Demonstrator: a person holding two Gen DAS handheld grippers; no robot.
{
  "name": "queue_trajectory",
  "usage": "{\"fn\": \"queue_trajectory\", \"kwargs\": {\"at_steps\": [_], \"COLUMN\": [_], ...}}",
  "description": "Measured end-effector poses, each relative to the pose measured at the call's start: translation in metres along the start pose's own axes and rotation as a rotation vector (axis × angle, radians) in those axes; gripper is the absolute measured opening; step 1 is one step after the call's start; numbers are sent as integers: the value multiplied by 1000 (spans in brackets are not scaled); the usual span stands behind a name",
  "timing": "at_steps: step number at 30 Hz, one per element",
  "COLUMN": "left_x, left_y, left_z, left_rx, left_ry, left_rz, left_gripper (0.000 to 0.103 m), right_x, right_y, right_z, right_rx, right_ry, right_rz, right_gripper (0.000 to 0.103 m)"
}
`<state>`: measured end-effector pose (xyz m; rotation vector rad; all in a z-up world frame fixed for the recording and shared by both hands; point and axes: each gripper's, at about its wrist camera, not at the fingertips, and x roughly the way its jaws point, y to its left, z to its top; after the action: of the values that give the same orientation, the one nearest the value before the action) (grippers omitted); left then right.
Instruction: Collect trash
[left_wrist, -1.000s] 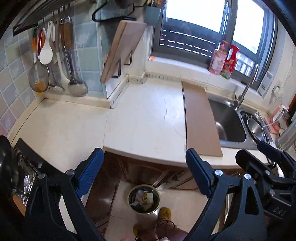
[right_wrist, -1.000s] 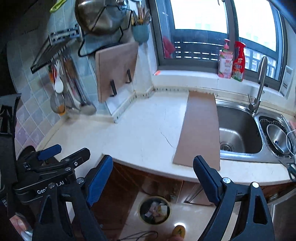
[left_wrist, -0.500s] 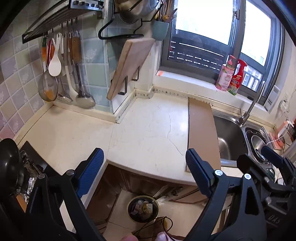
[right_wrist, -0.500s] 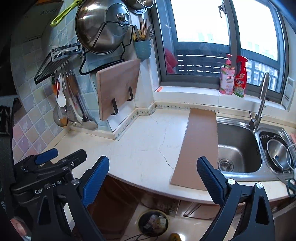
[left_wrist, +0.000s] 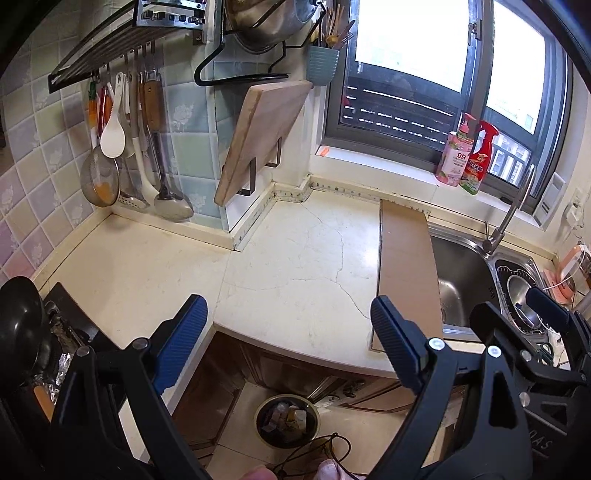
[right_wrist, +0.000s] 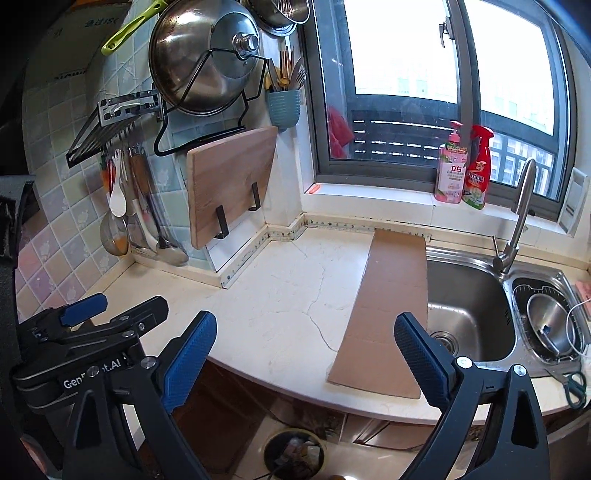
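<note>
Rubbish is seen gathered in a round, dark-rimmed waste bin (left_wrist: 287, 419) on the pale floor tiles, directly below the front edge of the cream stone countertop (left_wrist: 295, 266), which serves as the landmark. Nearest the cameras, the left gripper (left_wrist: 288, 325) and the right gripper (right_wrist: 303, 339) are held above that front edge, side by side; the blue pads of each are spread wide, with nothing between them. Beyond the front edge, a long brown cardboard strip (right_wrist: 391, 302) is laid flat on the countertop's right part, its right side overlapping the rim of the stainless steel sink (right_wrist: 469, 314). At the countertop's back left, a wooden chopping board (right_wrist: 231, 184) is propped in black brackets against the tiled wall, with hanging ladles and spoons (left_wrist: 140, 147) further left. Behind the countertop's rear edge, a pink soap bottle (right_wrist: 451, 166) and a red spray bottle (right_wrist: 478, 170) are stood touching on the white windowsill.
</note>
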<state>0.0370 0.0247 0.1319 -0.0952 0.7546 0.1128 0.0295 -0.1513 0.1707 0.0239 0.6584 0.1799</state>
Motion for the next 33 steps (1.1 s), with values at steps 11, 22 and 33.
{"fn": "queue_trajectory", "kwargs": {"at_steps": [11,22,33], "left_x": [1,10,17], "left_y": [-1,1,7], "left_z": [-4,-2,-1], "left_rx": [-2,2,23], "left_ry": [-2,15,28], "left_rz": [32,41,44], "left_gripper": [89,89,89], "right_x": [4,11,20], "right_y": [1,0,-4], "right_z": [-2,-4,-5], "right_rx": [-12,-13,-14], "right_ry": [-11,-7,1], "right_rz": [-10,-12,-14], "right_gripper": [98,98,98]}}
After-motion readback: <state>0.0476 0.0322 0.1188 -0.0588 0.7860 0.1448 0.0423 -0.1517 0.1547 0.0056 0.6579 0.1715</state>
